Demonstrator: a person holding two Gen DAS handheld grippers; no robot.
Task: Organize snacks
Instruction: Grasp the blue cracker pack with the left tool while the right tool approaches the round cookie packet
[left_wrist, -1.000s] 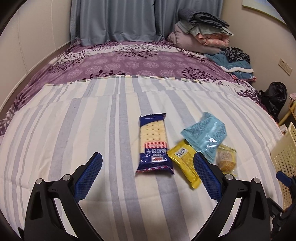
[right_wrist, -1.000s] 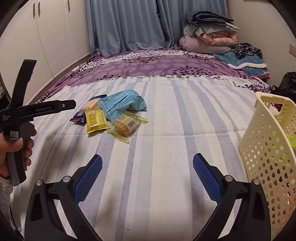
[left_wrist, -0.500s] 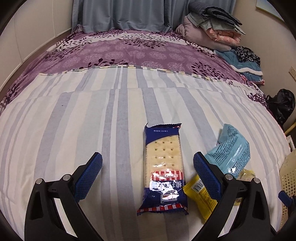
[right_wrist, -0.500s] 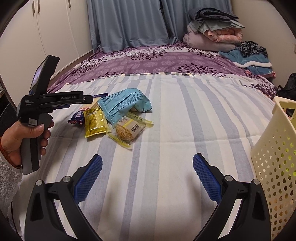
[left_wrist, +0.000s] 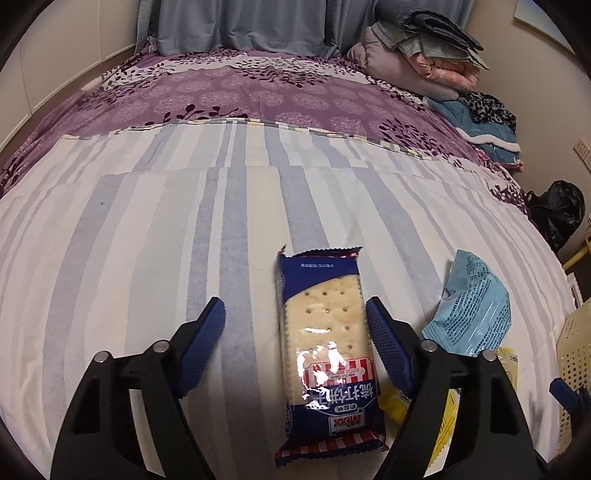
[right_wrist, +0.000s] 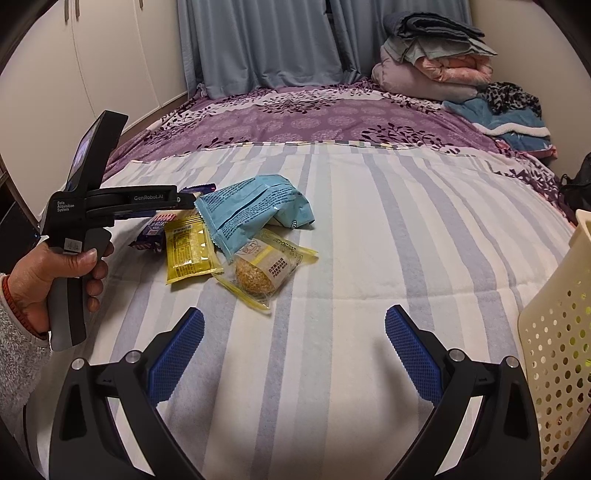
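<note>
Left gripper (left_wrist: 295, 317): jaws closing, dark blue rectangular cracker packet (left_wrist: 327, 354) between them. Right blue pad is at or just beside the packet's right edge, can't tell if touching. Left pad clearly apart from it, bare sheet in the gap. No clamp yet. Packet lies flat, long axis running along the fingers, printed end nearest the camera.

Right gripper (right_wrist: 293, 332): jaws wide apart, nothing between them, only sheet below. It hangs over the bed near the snack pile, cream perforated plastic basket (right_wrist: 557, 354) just to its right.

In the right wrist view, a hand (right_wrist: 44, 273) in a grey fuzzy sleeve holds the left gripper's black handle, its fingers reaching over the far left end of the pile.

Surface: white and grey-blue striped bedsheet (right_wrist: 369, 229), soft, slightly creased. Beyond it a purple floral bedspread (right_wrist: 295, 114). Blue-grey curtains (right_wrist: 258, 40) at the back, folded bedding stack (right_wrist: 432, 55) at back right, white cabinet doors (right_wrist: 92, 66) on the left.

Count of snacks on the sheet: 4.
- 1 blue cracker packet
- 1 flat yellow sachet (right_wrist: 190, 251), touching the cracker packet's side
- 1 light blue crinkled foil bag (right_wrist: 255, 206), overlapping the sachet
- 1 clear wrapper with a round brown pastry (right_wrist: 264, 269), tucked under the blue bag's edge

Baskets: 1. Grippers: 2.
</note>
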